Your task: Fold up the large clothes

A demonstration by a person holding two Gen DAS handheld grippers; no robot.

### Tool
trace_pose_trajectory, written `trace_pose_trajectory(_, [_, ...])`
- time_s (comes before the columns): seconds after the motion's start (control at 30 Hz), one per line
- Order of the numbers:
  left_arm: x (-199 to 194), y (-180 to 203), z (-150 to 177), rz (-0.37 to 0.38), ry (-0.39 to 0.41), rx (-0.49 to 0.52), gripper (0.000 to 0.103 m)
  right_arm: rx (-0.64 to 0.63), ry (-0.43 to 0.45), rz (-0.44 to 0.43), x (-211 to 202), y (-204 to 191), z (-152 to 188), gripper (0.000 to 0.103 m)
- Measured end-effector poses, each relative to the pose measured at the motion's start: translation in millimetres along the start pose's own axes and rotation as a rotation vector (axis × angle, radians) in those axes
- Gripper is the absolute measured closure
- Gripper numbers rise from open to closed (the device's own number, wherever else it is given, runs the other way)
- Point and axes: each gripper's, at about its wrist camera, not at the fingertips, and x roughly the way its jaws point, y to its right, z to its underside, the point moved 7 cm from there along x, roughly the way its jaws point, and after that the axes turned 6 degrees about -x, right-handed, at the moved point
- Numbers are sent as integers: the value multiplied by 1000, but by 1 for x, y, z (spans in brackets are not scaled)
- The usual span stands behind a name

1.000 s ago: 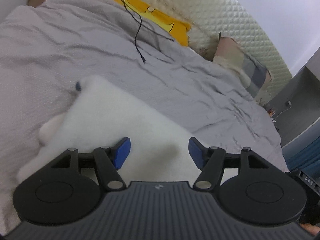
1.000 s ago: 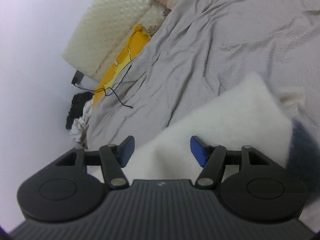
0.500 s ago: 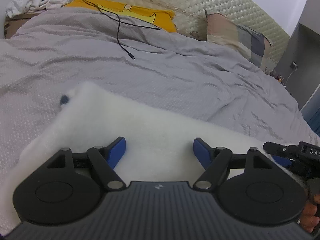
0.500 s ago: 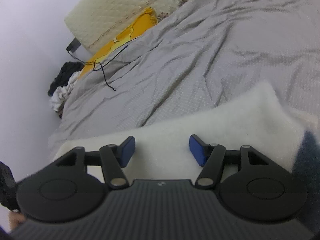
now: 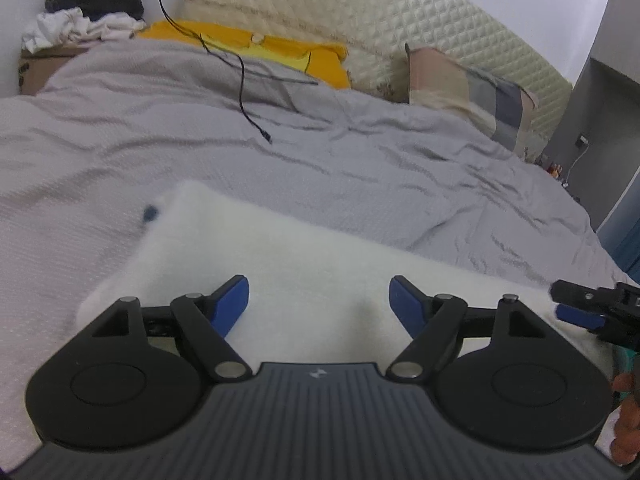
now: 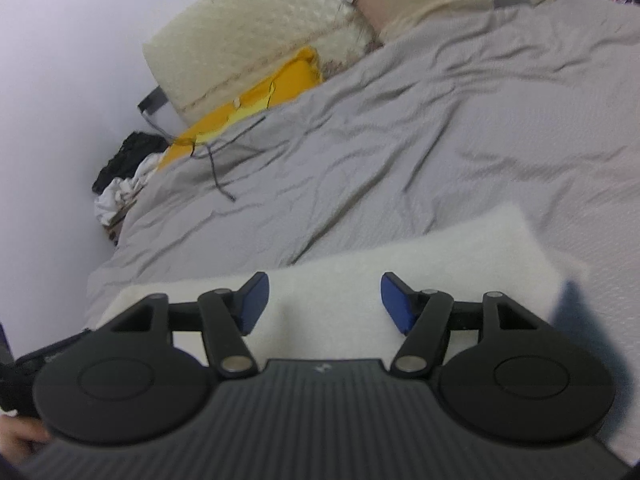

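A white fluffy garment (image 5: 300, 248) lies folded flat on the grey bedcover (image 5: 360, 160), near its front edge. A small dark blue bit (image 5: 150, 213) shows at its far left corner. My left gripper (image 5: 318, 292) hovers over the garment's near part, its jaws opening, and the blue pads press on nothing. My right gripper (image 6: 324, 290) hangs over the same garment (image 6: 440, 248), its jaws also opening and gripping nothing. A dark blue patch (image 6: 580, 320) lies at the garment's right end. In the left wrist view the right gripper (image 5: 568, 302) sits at the right edge.
A yellow pillow (image 5: 256, 46) and a checked pillow (image 5: 468, 88) lean on the quilted headboard (image 5: 380, 12). A black cable (image 5: 242, 80) trails across the cover. Piled clothes (image 5: 84, 20) sit on a box at the far left. A grey cabinet (image 5: 600, 100) stands on the right.
Both views have rolled toward level. The left jaws stand wider apart than before. The right gripper has come into the left wrist view at its right edge. The garment lies as it did.
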Motion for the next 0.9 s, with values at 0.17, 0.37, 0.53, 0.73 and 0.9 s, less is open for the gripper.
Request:
trace_pose_trajectory(0.17, [-17,-7,-6,-64,59,33,18,-29,93,103,-29,12,-11,5])
trace_pose_trajectory(0.37, [-22,-22,-17,-153,110,52,16,124,70,167,-30,55,-7,5])
trace_pose_trajectory(0.53, [-14,-44,-21,-235,115,0,16,232,38,210,-19,83,3,5])
trace_pose_trajectory(0.73, [2,-65,-15,-215,50,-95,18,272,12,158,1,85,12,18])
trace_pose_trajectory(0.9, [4,-67,-10,-218,34,-82,59,246,10,177,5,84,8,63])
